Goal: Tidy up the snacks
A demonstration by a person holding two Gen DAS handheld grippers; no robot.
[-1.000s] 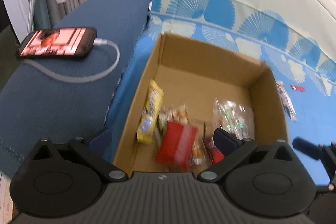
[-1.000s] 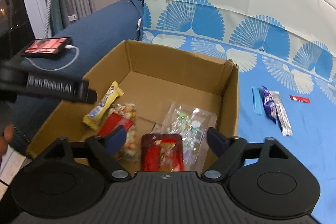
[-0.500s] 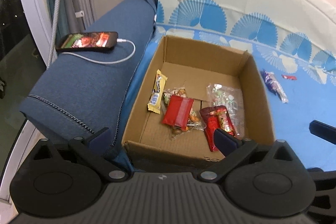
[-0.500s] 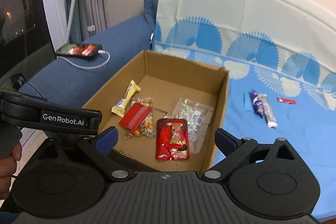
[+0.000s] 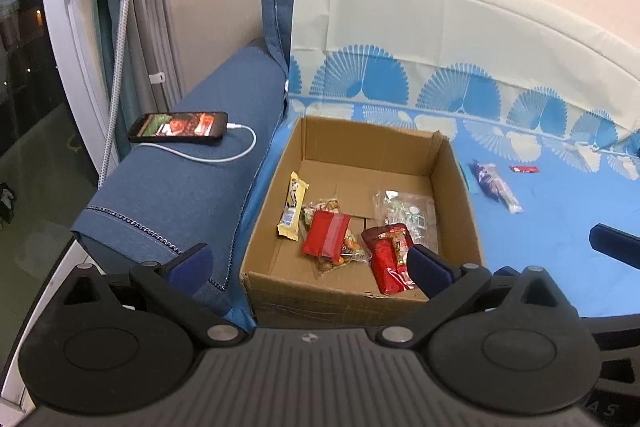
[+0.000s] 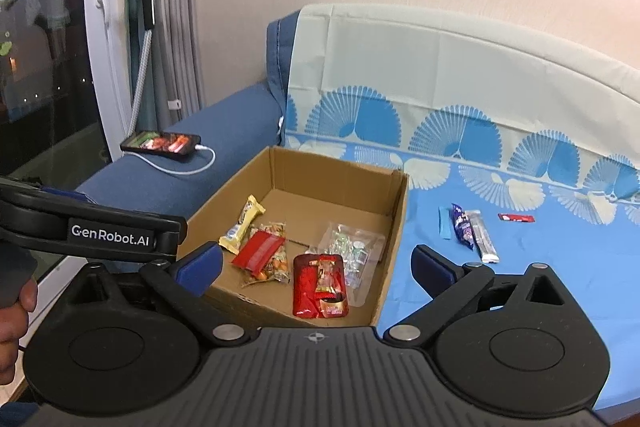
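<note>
Snacks lie inside an open cardboard box on a blue patterned sheet: a yellow bar at the left, a flat red packet on top of a bag of mixed candies, a clear bag of small sweets, and a glossy red pouch nearest the front wall. To the right of the box, on the sheet, rest a blue strip, a purple wrapper touching a silver one, and a small red wrapper farther off. The right gripper hovers before the box, its jaws having just been opening, now wide with nothing between them. The left gripper is also spread wide and empty. A phone with a white cable sits on the blue sofa arm.
</note>
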